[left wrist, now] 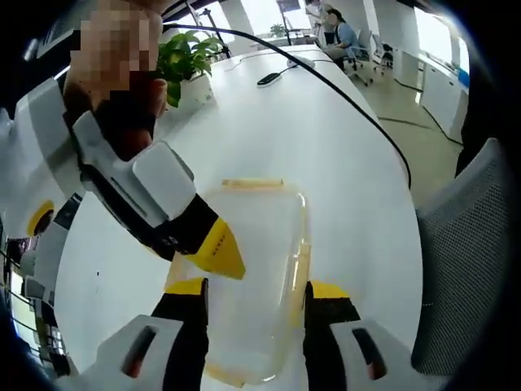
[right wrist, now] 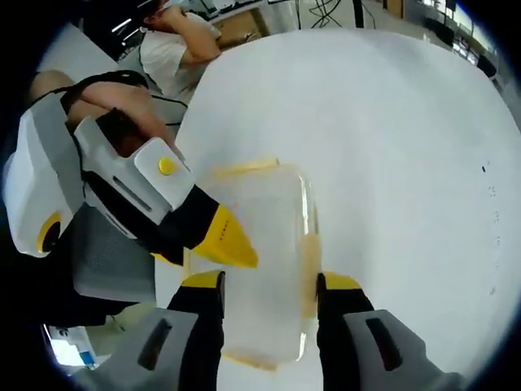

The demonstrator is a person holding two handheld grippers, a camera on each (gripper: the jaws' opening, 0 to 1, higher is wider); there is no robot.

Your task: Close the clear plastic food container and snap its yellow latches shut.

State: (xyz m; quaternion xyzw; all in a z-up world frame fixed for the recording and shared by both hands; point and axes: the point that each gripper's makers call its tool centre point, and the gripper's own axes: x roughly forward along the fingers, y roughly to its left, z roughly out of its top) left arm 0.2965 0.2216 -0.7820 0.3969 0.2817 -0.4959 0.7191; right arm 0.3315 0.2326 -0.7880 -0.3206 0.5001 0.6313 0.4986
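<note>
The clear plastic container (left wrist: 256,244) lies flat on the white table (left wrist: 326,138) with its lid on. Pale yellow latches show at its far end (left wrist: 252,184) and along its right side (left wrist: 299,269). My left gripper (left wrist: 256,289) is open, its black-and-yellow jaws standing on either side of the container's near end. The right gripper (left wrist: 221,252) comes in from the left, its yellow tip at the container's left edge. In the right gripper view the same container (right wrist: 269,228) lies between the open jaws of my right gripper (right wrist: 269,285). There the left gripper (right wrist: 232,243) touches its left edge.
A potted plant (left wrist: 191,57) stands at the table's far left, with a black cable (left wrist: 358,106) and a small dark device (left wrist: 269,79) beyond the container. A grey mesh chair (left wrist: 468,244) stands at the right. People sit in the background (left wrist: 338,32), (right wrist: 175,41).
</note>
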